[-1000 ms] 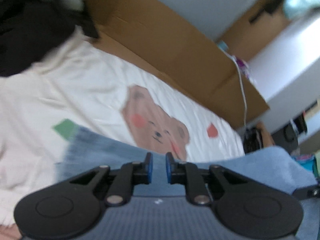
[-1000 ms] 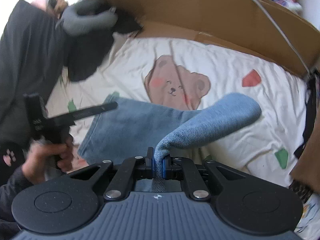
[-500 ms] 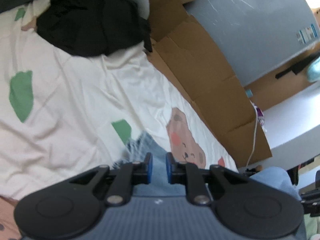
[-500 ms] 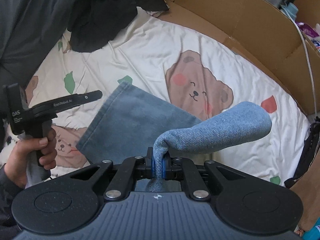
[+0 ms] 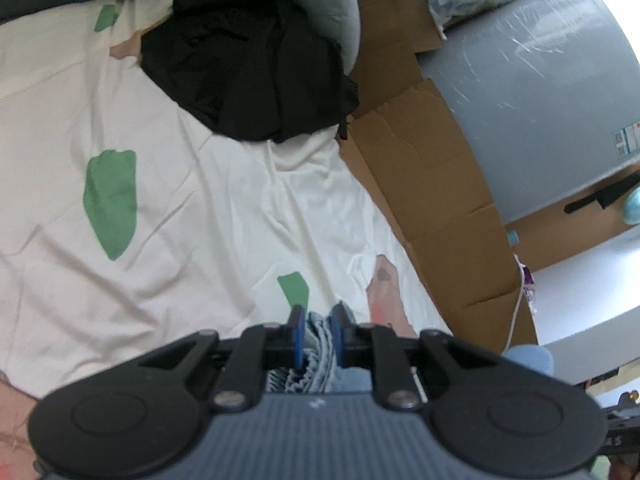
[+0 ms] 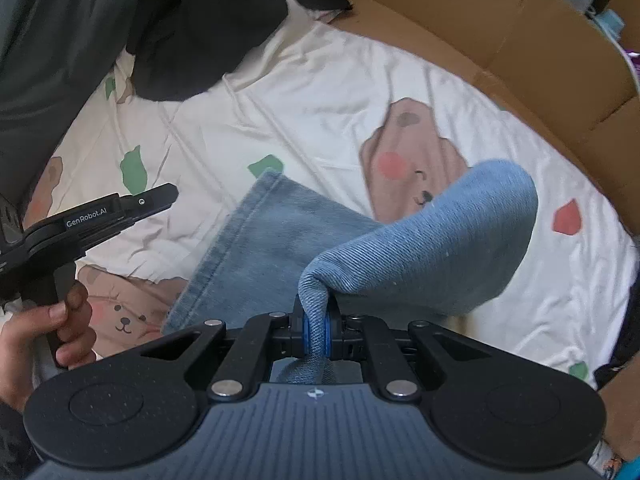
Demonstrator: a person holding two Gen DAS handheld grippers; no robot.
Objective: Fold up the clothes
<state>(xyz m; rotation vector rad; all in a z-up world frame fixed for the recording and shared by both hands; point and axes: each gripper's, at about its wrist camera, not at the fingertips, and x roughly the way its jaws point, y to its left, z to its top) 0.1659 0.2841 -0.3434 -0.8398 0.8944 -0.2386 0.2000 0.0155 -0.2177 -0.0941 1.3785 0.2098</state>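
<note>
At the far left a hand [image 6: 28,332] grips the handle of the left gripper [image 6: 166,194], which reaches in over the bed sheet [image 6: 304,92]. From its own camera, that gripper [image 5: 317,332] has a frayed denim edge between its blue pads; the gap is narrow, but I cannot tell whether the pads press on the cloth. The jeans [image 6: 272,248] lie on the sheet in the middle, one hemmed leg flat and pointing away toward a green patch. Near the middle, the right gripper [image 6: 316,332] is clamped on a bunched fold of the jeans, and from that pinch the denim rises and loops over to the right, above a printed bear [image 6: 408,160]. Black clothes [image 6: 208,36] are heaped at the far left corner. Cardboard [image 6: 500,28] lines the far and right edges of the bed.
</note>
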